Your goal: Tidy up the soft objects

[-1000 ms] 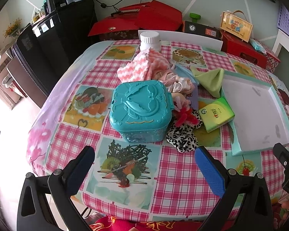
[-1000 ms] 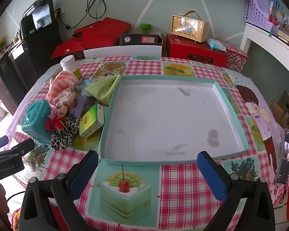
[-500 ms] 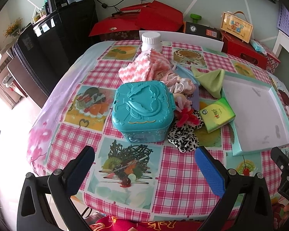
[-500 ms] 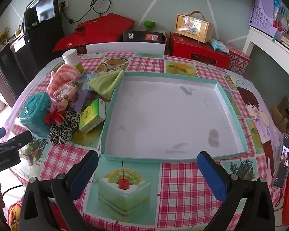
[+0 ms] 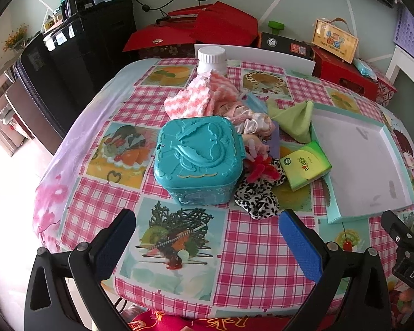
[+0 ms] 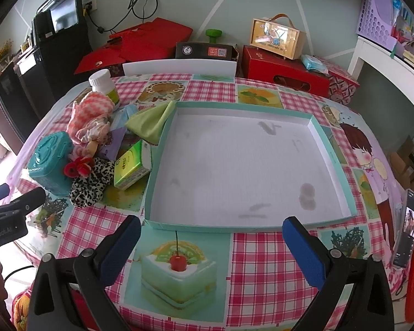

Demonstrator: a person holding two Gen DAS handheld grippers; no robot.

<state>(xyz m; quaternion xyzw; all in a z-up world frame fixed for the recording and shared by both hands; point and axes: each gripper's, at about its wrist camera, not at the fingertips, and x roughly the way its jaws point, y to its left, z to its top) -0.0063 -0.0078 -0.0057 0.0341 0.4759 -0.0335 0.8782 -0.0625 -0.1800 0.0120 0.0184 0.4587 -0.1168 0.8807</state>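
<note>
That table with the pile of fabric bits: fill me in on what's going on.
A person holds two grippers above the table, jaws open, nothing grasped. The left gripper faces the teal box and the soft pile: leopard scrunchie, pink cloth, green cloth. The right gripper faces the shallow tray, which holds nothing yet.

This is a room in a home. The worktop (image 6: 262, 262) wears a pink checked oilcloth printed with cakes and fruit. Beyond the right gripper, red gift boxes (image 6: 285, 70) and a small picture case (image 6: 276, 38) stand against the wall; a phone (image 6: 407, 229) lies at its right.
</note>
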